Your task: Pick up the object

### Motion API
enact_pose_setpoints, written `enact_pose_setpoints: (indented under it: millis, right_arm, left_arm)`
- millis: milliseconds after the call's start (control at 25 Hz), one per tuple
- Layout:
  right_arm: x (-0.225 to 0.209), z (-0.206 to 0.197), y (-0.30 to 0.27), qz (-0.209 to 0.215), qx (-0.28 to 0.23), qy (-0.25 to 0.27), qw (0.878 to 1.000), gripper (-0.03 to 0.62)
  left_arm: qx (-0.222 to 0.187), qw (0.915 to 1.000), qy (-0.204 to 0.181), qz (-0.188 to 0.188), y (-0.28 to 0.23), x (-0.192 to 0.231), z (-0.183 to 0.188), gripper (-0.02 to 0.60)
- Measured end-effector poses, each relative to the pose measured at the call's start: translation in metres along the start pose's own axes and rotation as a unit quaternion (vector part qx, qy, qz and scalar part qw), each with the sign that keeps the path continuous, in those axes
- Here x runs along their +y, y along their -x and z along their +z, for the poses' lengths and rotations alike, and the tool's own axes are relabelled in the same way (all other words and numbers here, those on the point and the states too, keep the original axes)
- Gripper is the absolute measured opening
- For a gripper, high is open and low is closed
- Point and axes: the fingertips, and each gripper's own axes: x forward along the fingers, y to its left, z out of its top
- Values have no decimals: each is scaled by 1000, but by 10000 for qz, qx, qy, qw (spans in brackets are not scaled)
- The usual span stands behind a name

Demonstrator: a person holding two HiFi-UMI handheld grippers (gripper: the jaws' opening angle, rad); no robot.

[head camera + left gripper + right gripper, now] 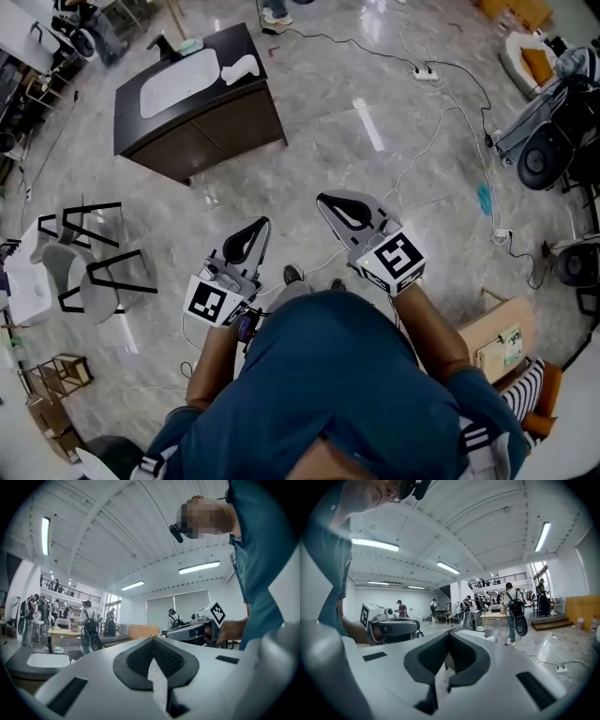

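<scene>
Marble floor (pixel 328 122) noted | sink cabinet (pixel 234 127) sited at 11 o'clock | power strip (pixel 426 73) laid at 1 o'clock | left gripper (pixel 263 224), right gripper (pixel 322 199) closed, nothing held.

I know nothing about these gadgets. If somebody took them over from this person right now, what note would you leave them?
Grippers: the left gripper and the right gripper both have their fingers shut on nothing, out over bare floor.
Things: a white object, probably the one to pick up, lies on the dark sink cabinet, well ahead of both.
Done: nothing picked up.
Left: get to the cabinet, open the fingers, grasp, lift.
</scene>
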Motion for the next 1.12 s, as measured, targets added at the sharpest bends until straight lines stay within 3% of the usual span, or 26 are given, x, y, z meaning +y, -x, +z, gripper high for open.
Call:
enact_pose_setpoints:
  millis: [440,800,1120]
  right_arm:
    - [-18,26,-76,-457,-17,16,9990,14]
    - [-10,18,-129,-286,144,-23,9995,15]
    - [-60,24,-159,-40,145,25,9999,15]
  left_arm:
    - [-262,9988,40,-414,-13,90,13,3]
    - [-133,9995,171,-251,5,149,-4,3]
    - [-121,9998,174,-8,-32,175,-6,3]
